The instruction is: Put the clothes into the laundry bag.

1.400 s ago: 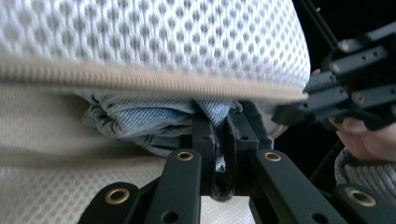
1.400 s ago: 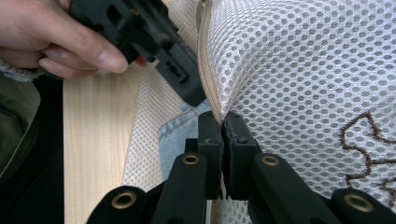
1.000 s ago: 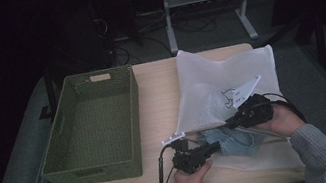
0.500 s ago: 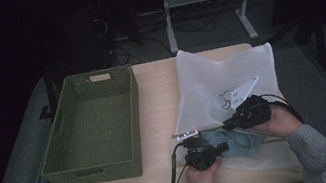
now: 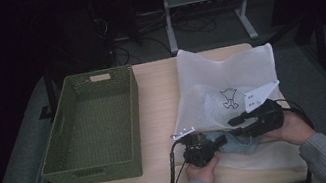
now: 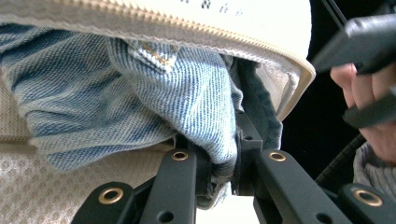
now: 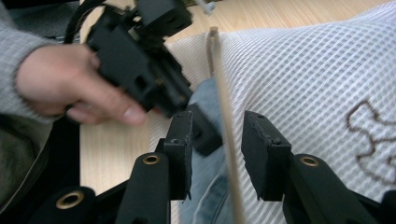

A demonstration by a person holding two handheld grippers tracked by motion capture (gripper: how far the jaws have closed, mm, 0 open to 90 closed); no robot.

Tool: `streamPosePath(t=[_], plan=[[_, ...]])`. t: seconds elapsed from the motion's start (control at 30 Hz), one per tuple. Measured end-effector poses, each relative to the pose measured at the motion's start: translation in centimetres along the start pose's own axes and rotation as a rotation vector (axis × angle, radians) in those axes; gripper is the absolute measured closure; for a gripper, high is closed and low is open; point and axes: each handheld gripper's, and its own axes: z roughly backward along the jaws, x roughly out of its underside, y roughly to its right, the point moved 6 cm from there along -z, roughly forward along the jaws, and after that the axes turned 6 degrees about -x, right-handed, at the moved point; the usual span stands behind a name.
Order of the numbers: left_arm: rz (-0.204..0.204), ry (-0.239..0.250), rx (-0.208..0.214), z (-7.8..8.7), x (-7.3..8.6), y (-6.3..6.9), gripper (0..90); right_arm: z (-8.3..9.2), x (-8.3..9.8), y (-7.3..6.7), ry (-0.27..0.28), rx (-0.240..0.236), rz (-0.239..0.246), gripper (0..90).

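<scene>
Both hand-held grippers work at the near edge of the wooden table [image 5: 158, 102] in the high view: the left gripper [image 5: 211, 147], held low in the left hand [image 5: 203, 169], points rightward into the mouth of the white mesh laundry bag [image 5: 229, 77], while the right gripper [image 5: 240, 124], held in the right hand [image 5: 293, 128], points leftward toward it over the bag's near corner. A fold of blue denim garment [image 5: 233, 140] shows between them at the bag's opening. At the left of the table stands a green woven basket [image 5: 65, 139], rectangular, with a handle slot in its far wall. From the left gripper view, the left gripper [image 6: 224, 163] has its jaws clamped on a thick fold of the denim [image 6: 140, 88], twill-ribbed and pale blue, which lies under the bag's cream zipper edge [image 6: 196, 35]. From the right gripper view, the right gripper [image 7: 217, 154] has just been opening; its jaws stand apart, with the zipper edge [image 7: 224, 116] running between them without being pinched, the denim [image 7: 205, 186] below and the waffle-textured mesh [image 7: 299, 65] to the right.
</scene>
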Motion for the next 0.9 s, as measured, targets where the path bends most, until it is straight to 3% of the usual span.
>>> streamPosePath(t=[0.17, 0.33, 0.63, 0.7, 0.83, 0.9], plan=[[0.009, 0.007, -0.008, -0.1, -0.3, -0.2, 81.5, -1.0, 1.3, -1.7, -0.025, -0.013, 0.023, 60.7], [0.008, 0.007, -0.012, -0.4, -0.7, -0.3, 81.5, -3.5, 3.4, -3.4, -0.107, -0.031, 0.048, 60.6], [0.015, 0.007, -0.015, -0.6, -0.8, -0.2, 81.6, -7.6, 5.3, -3.6, -0.205, -0.014, 0.055, 59.5], [0.016, 0.007, -0.014, -0.6, -0.8, -0.2, 81.7, -8.1, 5.3, -3.5, -0.218, -0.003, 0.056, 63.1], [0.019, 0.011, -0.015, -0.7, -0.8, -0.2, 81.7, -8.8, 5.5, -3.2, -0.228, 0.015, 0.038, 81.6], [0.018, 0.015, -0.016, -0.7, -0.8, -0.2, 81.8, -8.7, 5.6, -3.3, -0.227, -0.01, 0.029, 87.9]])
